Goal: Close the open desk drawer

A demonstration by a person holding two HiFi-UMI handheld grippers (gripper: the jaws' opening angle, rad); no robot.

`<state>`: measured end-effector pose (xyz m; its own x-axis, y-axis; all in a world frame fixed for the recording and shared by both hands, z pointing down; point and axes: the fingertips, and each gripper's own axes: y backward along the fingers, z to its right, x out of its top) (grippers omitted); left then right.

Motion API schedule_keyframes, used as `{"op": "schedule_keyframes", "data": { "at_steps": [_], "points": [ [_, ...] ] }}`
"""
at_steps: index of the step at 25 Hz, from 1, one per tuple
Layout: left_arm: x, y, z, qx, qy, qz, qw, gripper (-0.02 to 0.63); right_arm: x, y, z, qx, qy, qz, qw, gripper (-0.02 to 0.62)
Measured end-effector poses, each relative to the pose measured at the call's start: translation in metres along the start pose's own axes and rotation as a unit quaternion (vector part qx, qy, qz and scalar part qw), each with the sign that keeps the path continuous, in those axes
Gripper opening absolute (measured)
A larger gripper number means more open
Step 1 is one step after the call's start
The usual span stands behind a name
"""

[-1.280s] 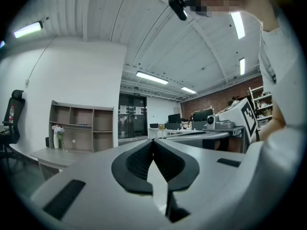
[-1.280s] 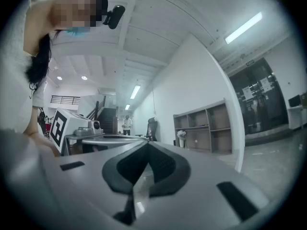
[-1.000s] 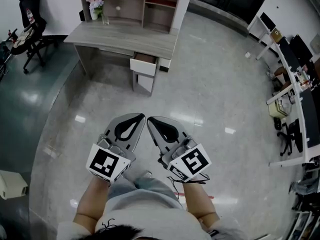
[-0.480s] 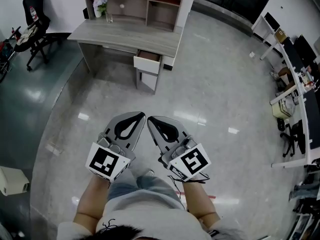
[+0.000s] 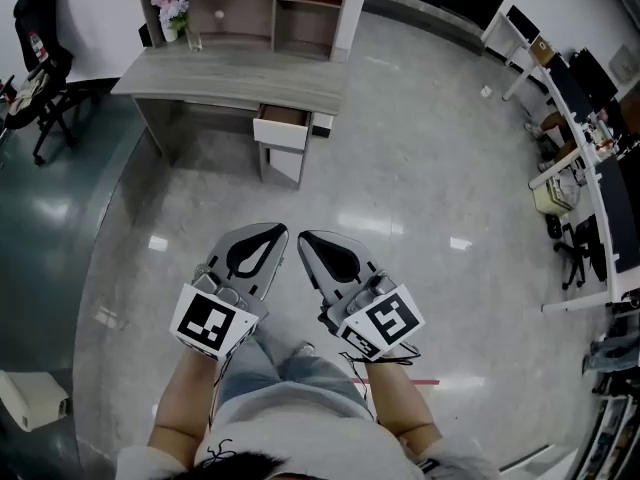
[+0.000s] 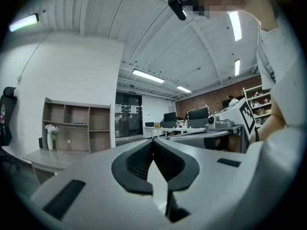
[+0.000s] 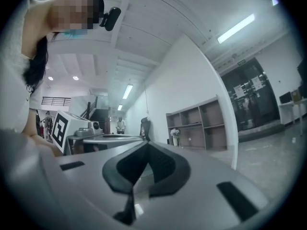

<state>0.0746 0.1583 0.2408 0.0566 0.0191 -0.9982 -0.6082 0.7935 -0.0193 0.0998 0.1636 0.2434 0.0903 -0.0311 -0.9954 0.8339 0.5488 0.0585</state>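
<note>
A grey wooden desk stands far ahead at the upper left of the head view. Its white-fronted drawer is pulled out at the desk's right end. My left gripper and right gripper are held side by side above the shiny floor, well short of the desk. Each has its jaws shut on nothing. In the left gripper view the left gripper points toward the desk. The right gripper view shows the right gripper with the shelf unit beyond it.
A shelf hutch with a flower vase sits on the desk. A black chair stands to the far left, and office desks line the right side. A white box lies low on the left. Polished floor stretches between me and the desk.
The desk and floor have shifted slightly left in the head view as my head moves. Both grippers keep the same shut pose, and the drawer stays open.
</note>
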Motion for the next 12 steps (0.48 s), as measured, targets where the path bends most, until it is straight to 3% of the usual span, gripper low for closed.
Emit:
{"op": "schedule_keyframes", "data": {
  "at_steps": [12],
  "points": [
    [-0.003,-0.017,-0.124,-0.062,0.001,0.002,0.9981,0.011,-0.002,-0.125,0.022,-0.064,0.003,0.003,0.998,0.008]
  ]
}}
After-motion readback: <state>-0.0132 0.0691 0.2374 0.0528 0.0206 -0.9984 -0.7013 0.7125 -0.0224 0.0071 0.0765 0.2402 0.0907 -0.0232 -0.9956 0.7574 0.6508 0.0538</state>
